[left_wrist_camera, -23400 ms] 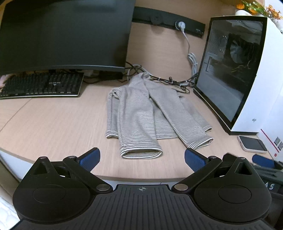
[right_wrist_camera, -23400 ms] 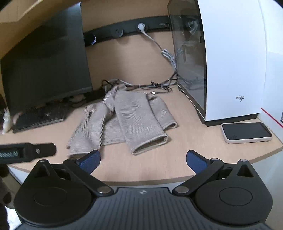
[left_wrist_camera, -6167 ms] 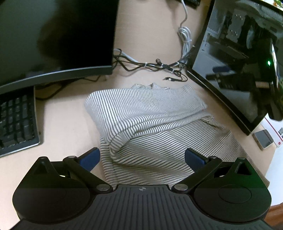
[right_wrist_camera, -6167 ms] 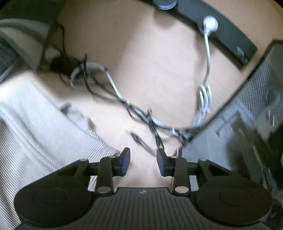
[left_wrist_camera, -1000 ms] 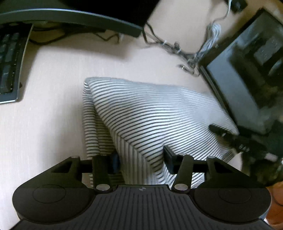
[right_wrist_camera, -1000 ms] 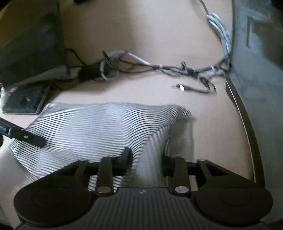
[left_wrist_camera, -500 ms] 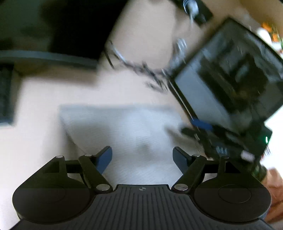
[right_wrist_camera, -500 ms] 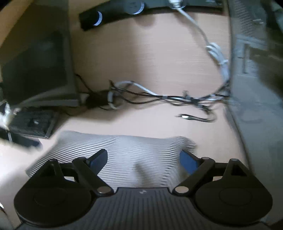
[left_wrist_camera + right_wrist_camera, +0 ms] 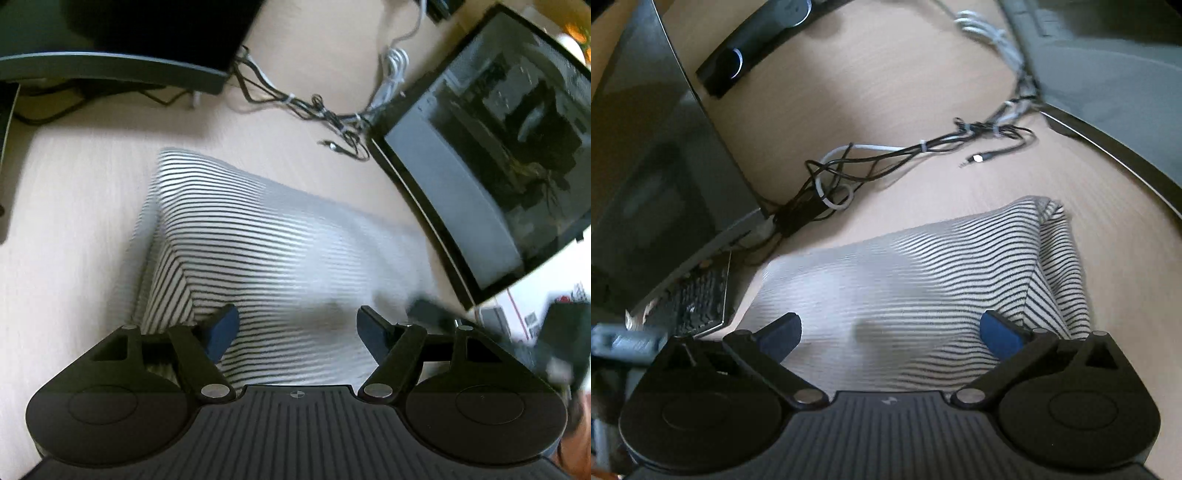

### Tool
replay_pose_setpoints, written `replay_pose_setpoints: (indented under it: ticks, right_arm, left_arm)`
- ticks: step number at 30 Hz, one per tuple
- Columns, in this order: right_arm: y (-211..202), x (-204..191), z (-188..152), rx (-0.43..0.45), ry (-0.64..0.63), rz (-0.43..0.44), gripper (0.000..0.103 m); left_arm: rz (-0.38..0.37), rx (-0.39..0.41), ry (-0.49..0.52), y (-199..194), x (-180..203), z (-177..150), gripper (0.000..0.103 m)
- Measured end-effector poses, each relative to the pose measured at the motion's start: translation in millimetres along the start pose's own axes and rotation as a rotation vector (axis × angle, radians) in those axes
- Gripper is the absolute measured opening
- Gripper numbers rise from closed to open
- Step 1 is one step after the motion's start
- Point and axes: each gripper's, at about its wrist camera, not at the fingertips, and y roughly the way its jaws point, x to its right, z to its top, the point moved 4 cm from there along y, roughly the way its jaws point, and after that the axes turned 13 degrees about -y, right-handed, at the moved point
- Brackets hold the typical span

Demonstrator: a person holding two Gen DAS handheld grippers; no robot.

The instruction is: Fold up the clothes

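A grey and white striped garment [image 9: 273, 251] lies folded into a compact block on the wooden desk; it also shows in the right wrist view [image 9: 923, 280]. My left gripper [image 9: 299, 328] is open and empty, hovering over the near edge of the garment. My right gripper [image 9: 890, 332] is open and empty, also over the near edge of the garment. The right gripper shows blurred at the right edge of the left wrist view [image 9: 436, 310].
A monitor [image 9: 110, 37] stands at the back left, with a keyboard [image 9: 701, 299] in front of it. A glass-sided computer case [image 9: 491, 155] stands at the right. Tangled cables [image 9: 886, 155] lie behind the garment. A black speaker bar [image 9: 757, 48] sits on the wall.
Both grippers were shut on the garment's near edge a second ago. They have let go, opened wide and lifted back. The garment now lies folded on the desk.
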Motion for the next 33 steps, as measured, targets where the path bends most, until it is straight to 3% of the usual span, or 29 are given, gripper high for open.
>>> replay_pose_setpoints:
  ticks: [7,9,16,19,21,25,27,31,33]
  right_arm:
    - [-17.2,-47.0,-27.4,-0.039,0.068,-0.053,0.103]
    - [-15.2,-52.0,-27.1,-0.053,0.091,-0.072,0.103]
    - [-9.0,-62.2,-24.1,-0.124,-0.076,-0.066,0.103]
    - [-23.0,-56.8,-15.2,-0.060,-0.152,-0.048,0.101]
    - [-42.8,-46.2,-3.2,0.030,-0.216,-0.066,0.093]
    - [-59.8,-15.8,20.1,0.113,-0.384,-0.118,0.068]
    - [-54.4,2.8,28.9,0.086,-0.432,-0.118,0.039]
    - [-30.2,23.3,32.0,0.015,-0.515,-0.084,0.034]
    - [-21.5,26.2,20.9,-0.010,-0.574,-0.063,0.034]
  left_arm:
    - [-0.072,0.005,0.075,14.0,-2.4,15.7,0.095]
    - [-0.095,0.002,0.085,17.7,-1.7,18.1,0.097]
    - [-0.051,0.048,0.095,17.4,3.3,10.2,0.097]
    - [-0.016,0.096,0.022,11.0,3.1,7.9,0.097]
    - [0.027,0.122,-0.047,4.3,8.2,4.0,0.097]
    - [0.037,0.164,-0.041,-8.2,36.7,-15.6,0.096]
    - [0.035,0.166,-0.047,-7.3,50.3,-28.9,0.094]
    - [0.123,0.150,-0.081,8.8,64.7,-57.7,0.069]
    - [0.176,0.149,-0.102,15.5,64.4,-68.5,0.067]
